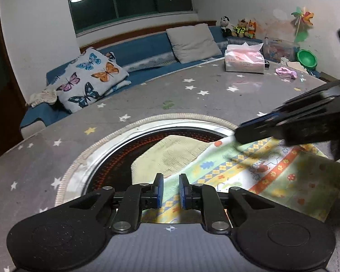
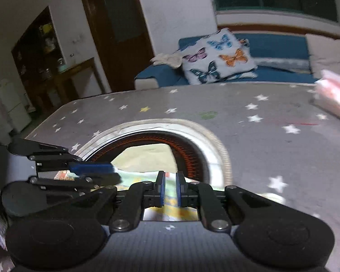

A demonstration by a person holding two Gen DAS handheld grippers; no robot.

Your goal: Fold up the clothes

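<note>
A lived-in room at night lay around a grey tablecloth sprinkled with white stars, with a blue bench seat and a butterfly-print cushion behind it. Set into the table was a round metal-rimmed well with an orange-and-black ribbed inside; in it, spilling over the near rim, lay the pale green child's cloth printed with yellow checks, orange bands and mushrooms, its plain yellowish underside turned up at the far end.

The step in hand looked like the first fold. The left gripper was narrowed almost shut over the cloth's near edge, though a slit showed between its blue pads. The right gripper was likewise nearly closed over the fabric; whether either truly pinched it I could not tell.

Next, both edges probably needed carrying together, level, onto the far edge. A clear plastic tub of small toys stood far back, and an open pack of pink tissues.
</note>
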